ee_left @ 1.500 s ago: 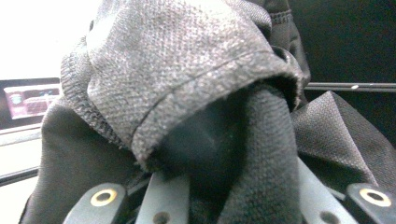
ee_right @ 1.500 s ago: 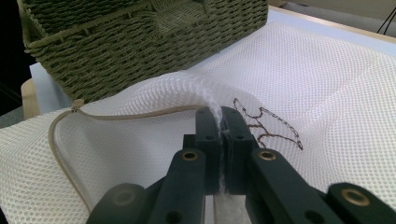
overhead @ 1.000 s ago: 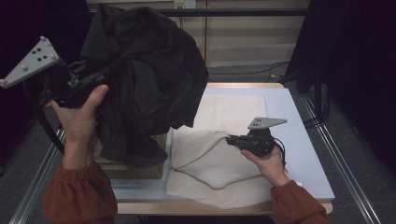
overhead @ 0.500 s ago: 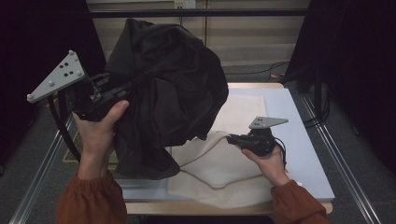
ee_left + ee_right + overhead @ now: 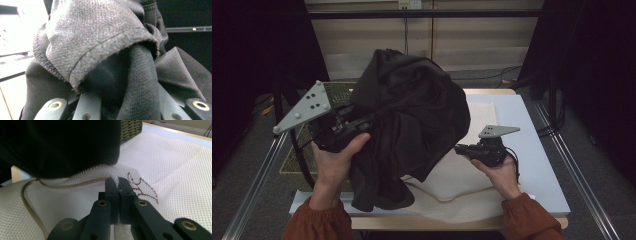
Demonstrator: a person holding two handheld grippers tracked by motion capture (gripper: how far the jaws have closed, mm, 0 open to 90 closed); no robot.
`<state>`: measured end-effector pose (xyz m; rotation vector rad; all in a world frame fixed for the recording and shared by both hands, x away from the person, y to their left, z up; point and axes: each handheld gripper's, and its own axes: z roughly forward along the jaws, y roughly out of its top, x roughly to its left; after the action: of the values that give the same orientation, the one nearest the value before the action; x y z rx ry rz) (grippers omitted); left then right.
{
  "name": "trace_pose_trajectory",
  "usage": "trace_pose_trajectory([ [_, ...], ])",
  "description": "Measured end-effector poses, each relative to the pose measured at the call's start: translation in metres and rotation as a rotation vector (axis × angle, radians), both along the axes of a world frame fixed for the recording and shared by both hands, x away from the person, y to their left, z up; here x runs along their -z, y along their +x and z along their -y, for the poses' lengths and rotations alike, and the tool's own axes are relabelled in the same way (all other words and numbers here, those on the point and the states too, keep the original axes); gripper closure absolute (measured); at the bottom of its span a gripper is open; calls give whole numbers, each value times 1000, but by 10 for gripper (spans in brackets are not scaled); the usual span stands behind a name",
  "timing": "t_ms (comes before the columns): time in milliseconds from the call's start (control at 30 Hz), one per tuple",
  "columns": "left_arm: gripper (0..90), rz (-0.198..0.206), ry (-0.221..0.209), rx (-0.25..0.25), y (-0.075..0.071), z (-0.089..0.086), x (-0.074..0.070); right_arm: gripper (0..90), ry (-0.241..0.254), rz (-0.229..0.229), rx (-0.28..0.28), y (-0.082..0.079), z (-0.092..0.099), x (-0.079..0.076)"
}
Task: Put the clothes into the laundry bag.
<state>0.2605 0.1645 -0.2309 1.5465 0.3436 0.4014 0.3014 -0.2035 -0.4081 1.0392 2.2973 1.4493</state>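
Observation:
A big black garment [image 5: 412, 115] hangs bunched from my left gripper [image 5: 369, 119], which is shut on a fold of it above the table's left half. In the left gripper view the hemmed cloth [image 5: 100, 37] drapes over both jaws and hides their tips. A white mesh bag [image 5: 462, 185] with a tan drawstring [image 5: 30, 202] lies flat on the table. My right gripper [image 5: 117, 182] is shut on the bag's mesh edge, lifting it a little. The garment's lower end [image 5: 62, 145] hangs just beyond that pinched edge and rests on the bag.
A woven basket [image 5: 297, 160] stands at the table's left edge, partly behind the garment. The pale tabletop [image 5: 537, 150] shows bare to the right of the bag. Metal rails [image 5: 577, 185] run along both sides, with dark curtains around.
My left hand has carried the black garment rightward and lower, so it now hangs over the mesh bag close to the right gripper. The right gripper has kept still, pinching the mesh.

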Motion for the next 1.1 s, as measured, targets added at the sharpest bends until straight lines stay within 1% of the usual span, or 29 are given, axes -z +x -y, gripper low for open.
trace_pose_trajectory([
  [100,779,-20,15,8,2,4,10,883,6,-5,2,0,1,0],
  [133,779,-29,10,3,3,5,14,883,10,-9,2,1,1,0],
  [167,778,-22,34,5,4,5,17,882,5,-8,2,1,1,0],
  [200,778,-33,36,7,4,6,21,882,5,-13,6,1,1,0],
  [300,778,-51,68,3,5,8,31,882,10,-15,4,1,1,1],
  [400,777,-75,80,-1,8,11,42,882,21,-25,13,0,2,0],
  [433,777,-84,92,6,11,13,48,882,21,-26,16,1,2,0],
  [467,776,-88,107,-1,11,15,51,882,19,-30,14,1,3,0],
  [500,776,-87,122,-3,13,17,55,882,20,-31,24,1,3,-1],
  [533,776,-104,127,1,14,20,59,882,29,-36,42,0,3,0],
  [600,776,-95,156,11,15,25,67,883,38,-49,44,1,4,0],
  [633,775,-103,164,23,14,28,70,883,36,-49,46,1,5,0],
  [667,775,-102,187,35,14,31,73,883,37,-51,47,1,5,0],
  [733,774,-114,203,35,14,36,78,883,38,-53,50,1,5,0],
  [800,773,-118,250,43,16,41,85,884,36,-53,50,1,5,0],
  [933,772,-144,286,62,20,50,102,884,38,-50,50,1,5,0],
  [967,772,-152,289,70,21,53,107,884,39,-51,50,1,5,0],
  [1100,770,-162,348,103,23,66,123,884,44,-55,51,1,4,0],
])
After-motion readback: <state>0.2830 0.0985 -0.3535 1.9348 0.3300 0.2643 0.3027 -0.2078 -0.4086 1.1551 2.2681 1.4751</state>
